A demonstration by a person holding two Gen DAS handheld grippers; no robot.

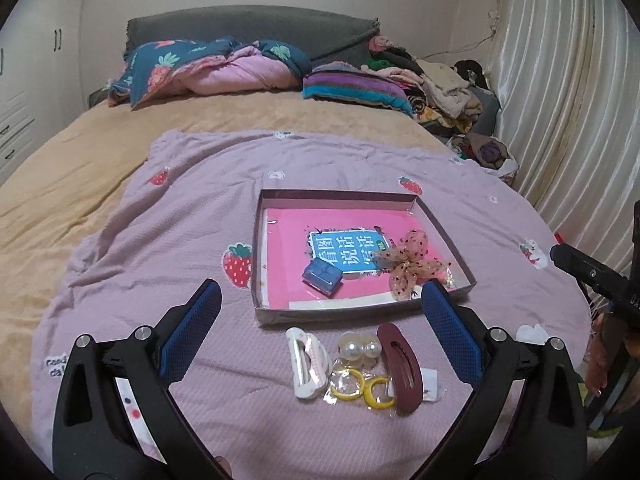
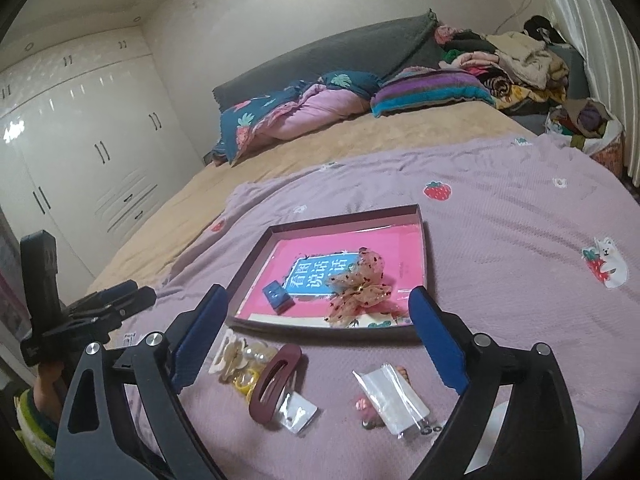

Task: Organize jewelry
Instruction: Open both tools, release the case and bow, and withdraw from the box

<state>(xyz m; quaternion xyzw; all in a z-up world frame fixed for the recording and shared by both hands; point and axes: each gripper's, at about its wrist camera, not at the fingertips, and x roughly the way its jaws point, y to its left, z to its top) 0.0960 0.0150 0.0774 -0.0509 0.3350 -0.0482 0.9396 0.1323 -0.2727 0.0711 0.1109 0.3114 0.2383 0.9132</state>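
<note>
A shallow dark box [image 1: 340, 194] [image 2: 425, 248] lies on the lilac quilt with a pink book, a small blue case [image 1: 321, 277] [image 2: 277, 295] and a dotted gauze bow [image 1: 408, 266] [image 2: 358, 286] inside. In front of it lie a white hair claw [image 1: 306, 362], pearl earrings [image 1: 358, 346], yellow hoops [image 1: 360, 392] and a maroon hair clip [image 1: 402, 368] [image 2: 274, 380]. A clear packet [image 2: 390, 398] lies further right. My left gripper [image 1: 320, 326] is open and empty above these pieces. My right gripper [image 2: 316, 326] is open and empty above the clip and packet.
The quilt [image 1: 160, 240] covers the near part of a bed with a tan sheet [image 1: 80, 160]. Bedding and piled clothes [image 1: 440, 84] lie at the headboard. A curtain [image 1: 560, 100] hangs on the right, a white wardrobe [image 2: 80, 140] stands on the left.
</note>
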